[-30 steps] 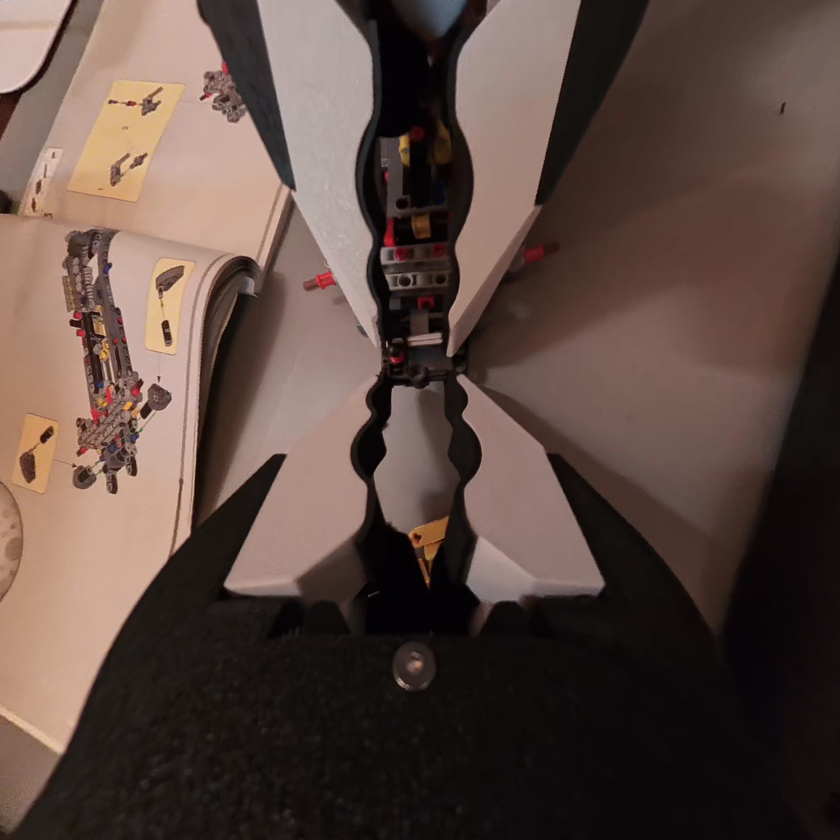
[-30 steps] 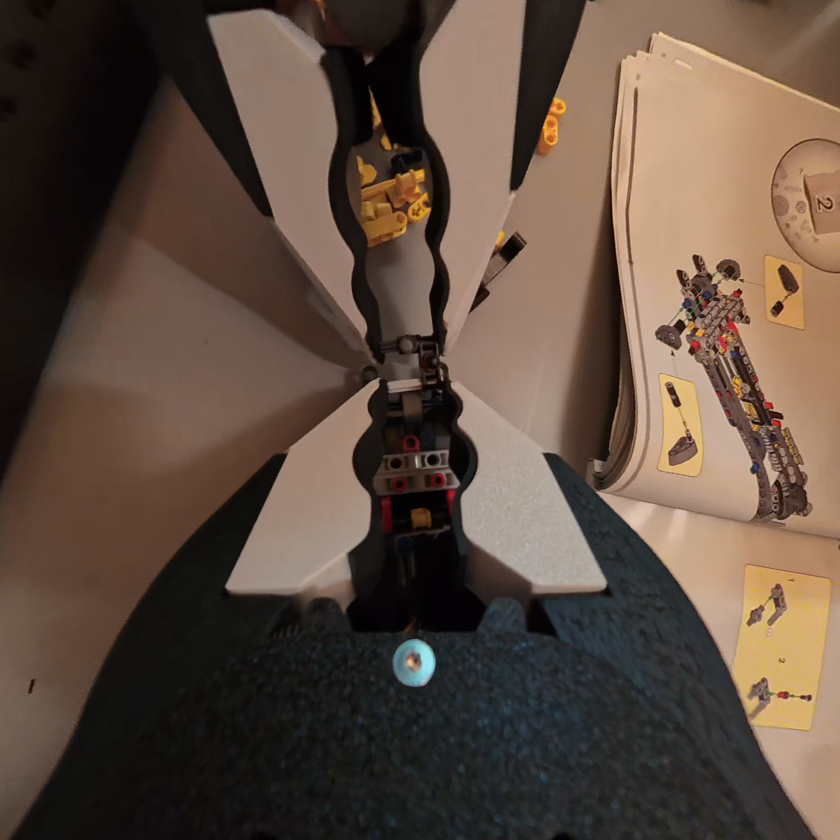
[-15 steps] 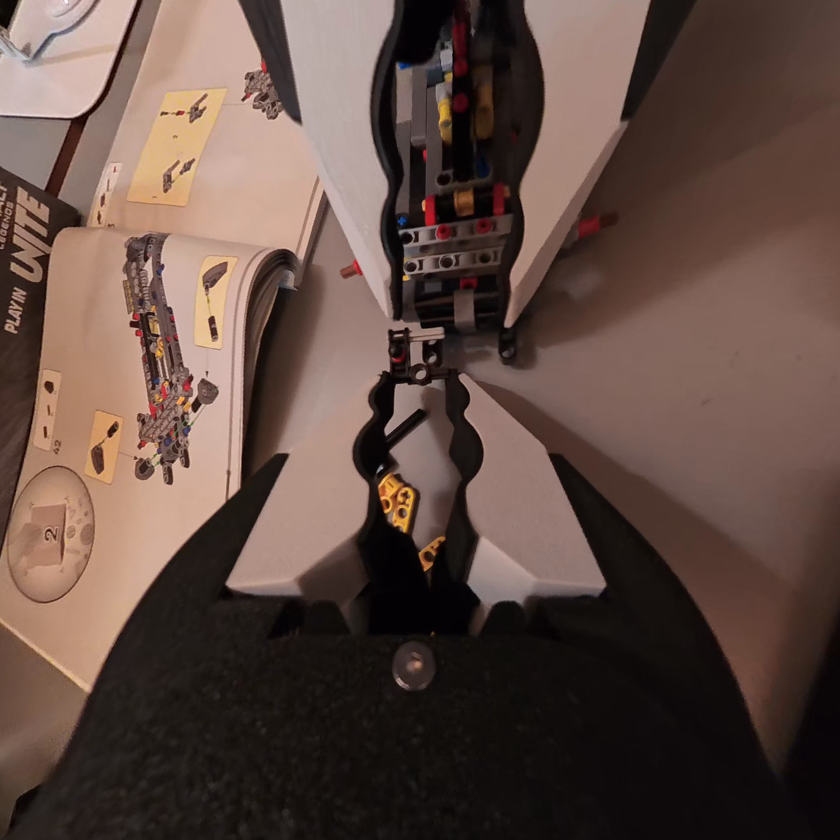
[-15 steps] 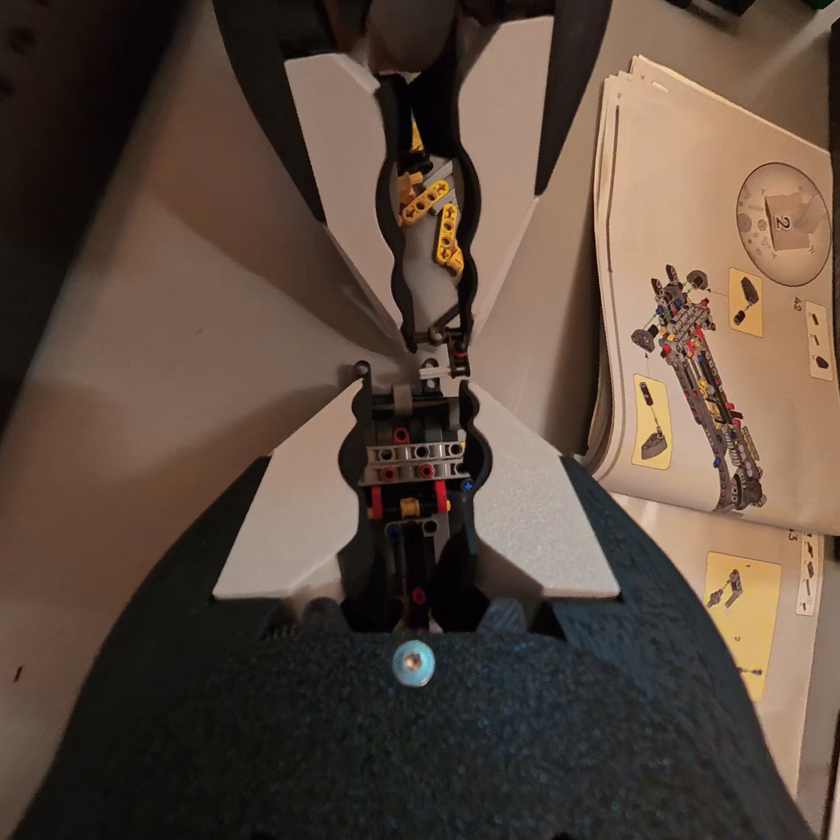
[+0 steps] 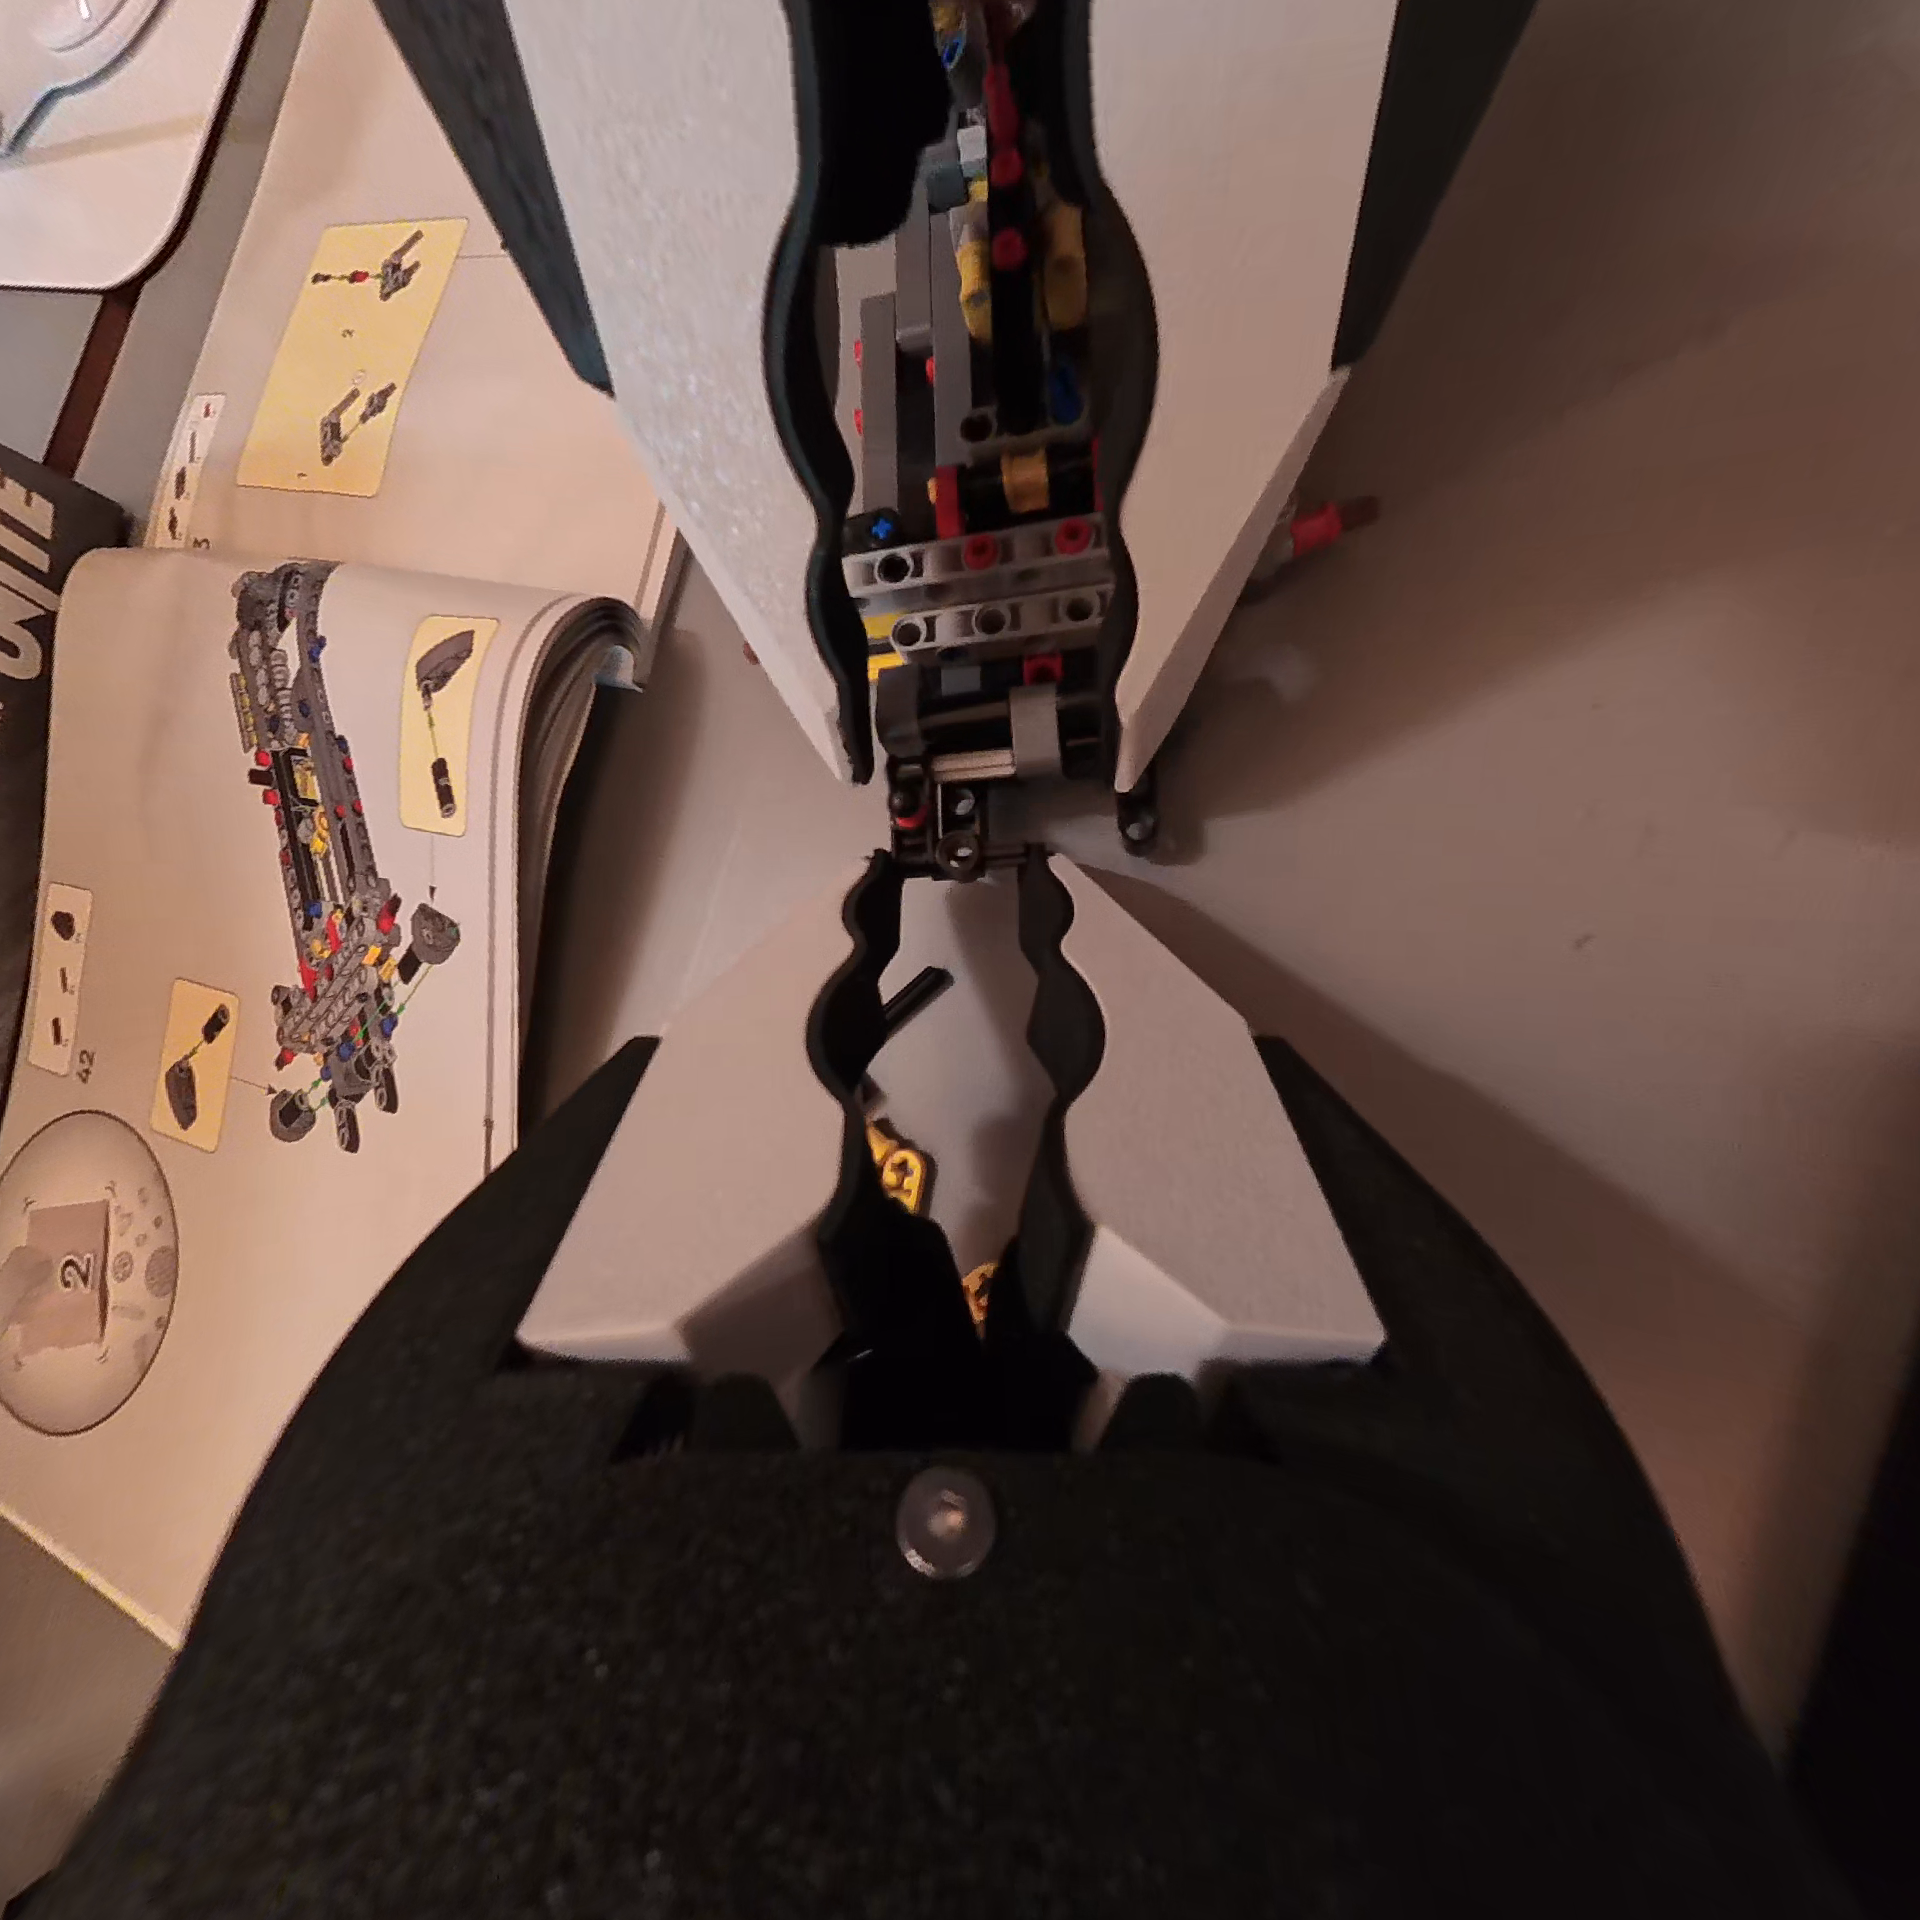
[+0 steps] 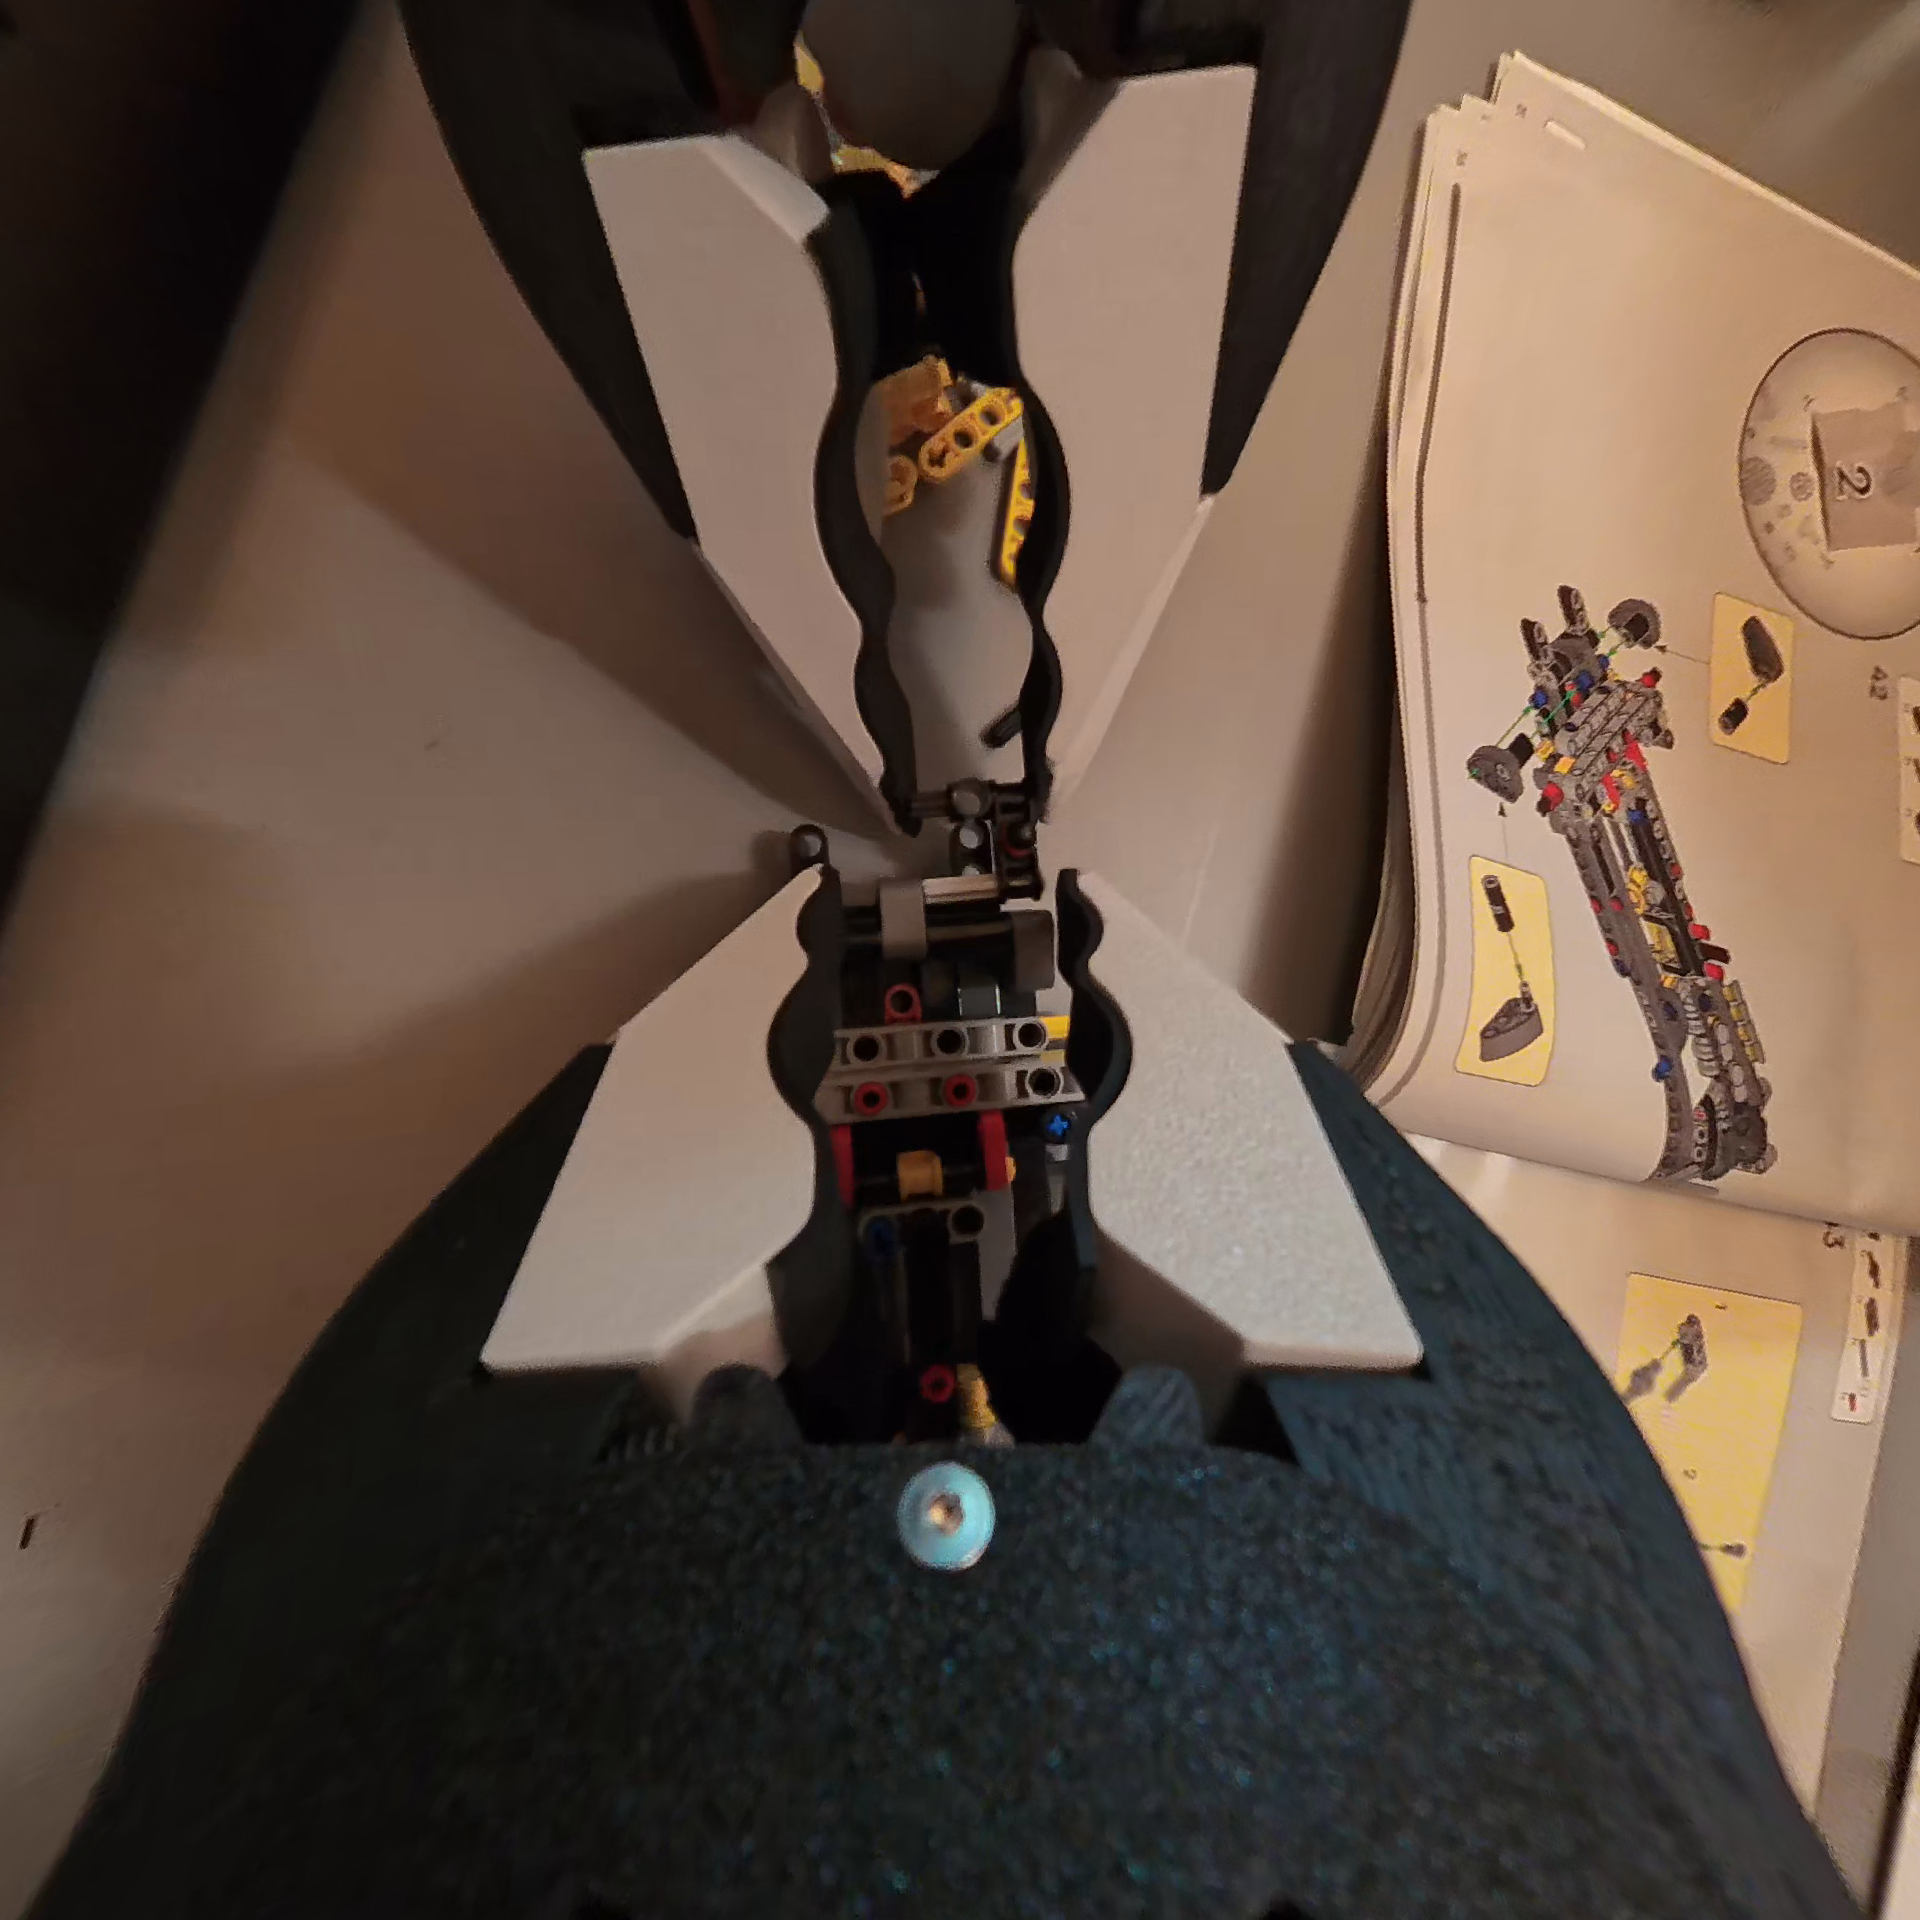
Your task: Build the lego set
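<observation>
Two tools meet tip to tip: the right tool (image 6: 951, 883) clamps the chassis (image 6: 951, 1070), the left tool (image 5: 956, 857) pinches a small black subassembly (image 5: 940, 821), which misalignment could pop loose.

Left gripper (image 5: 951, 854), white wedge-shaped fingers with wavy black pads: tips drawn close, pinching a small black piece, pointed straight at the other gripper. Right gripper (image 6: 951, 894), same build: fingers set wider, clamped along a long assembly. The two sets of tips nearly meet, nose to nose.
</observation>
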The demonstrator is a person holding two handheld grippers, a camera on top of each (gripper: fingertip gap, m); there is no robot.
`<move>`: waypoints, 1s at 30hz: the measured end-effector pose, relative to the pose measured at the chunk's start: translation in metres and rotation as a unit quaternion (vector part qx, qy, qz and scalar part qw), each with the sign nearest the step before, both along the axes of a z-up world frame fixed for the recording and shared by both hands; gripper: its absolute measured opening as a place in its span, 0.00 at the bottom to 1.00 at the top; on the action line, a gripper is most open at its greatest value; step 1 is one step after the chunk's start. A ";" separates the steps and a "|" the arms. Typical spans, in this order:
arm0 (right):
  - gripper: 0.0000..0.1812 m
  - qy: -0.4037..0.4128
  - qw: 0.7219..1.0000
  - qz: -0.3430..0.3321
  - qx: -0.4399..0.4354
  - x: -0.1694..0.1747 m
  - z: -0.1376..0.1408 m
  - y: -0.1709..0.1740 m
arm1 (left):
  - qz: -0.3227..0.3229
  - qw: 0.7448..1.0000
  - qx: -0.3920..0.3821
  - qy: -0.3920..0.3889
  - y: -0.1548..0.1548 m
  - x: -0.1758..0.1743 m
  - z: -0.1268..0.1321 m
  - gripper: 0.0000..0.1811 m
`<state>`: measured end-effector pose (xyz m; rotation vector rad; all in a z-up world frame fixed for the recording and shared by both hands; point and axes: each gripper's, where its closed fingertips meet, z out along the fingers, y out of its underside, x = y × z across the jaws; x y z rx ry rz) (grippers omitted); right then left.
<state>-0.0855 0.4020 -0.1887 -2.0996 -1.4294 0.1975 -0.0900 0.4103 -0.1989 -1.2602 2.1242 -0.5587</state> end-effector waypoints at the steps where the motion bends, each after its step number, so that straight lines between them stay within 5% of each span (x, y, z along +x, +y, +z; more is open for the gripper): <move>1: 0.22 0.003 1.000 -0.001 -0.003 0.000 0.000 0.000 | -0.001 1.000 -0.001 -0.001 -0.001 0.000 0.000 0.12; 27: 0.19 0.052 0.998 -0.013 -0.022 0.003 0.009 0.000 | -0.005 0.997 -0.060 -0.037 -0.004 0.000 0.016 0.12; 30: 0.13 0.047 0.999 -0.007 -0.006 0.001 0.009 0.001 | -0.012 0.998 -0.058 -0.034 -0.007 -0.001 0.014 0.12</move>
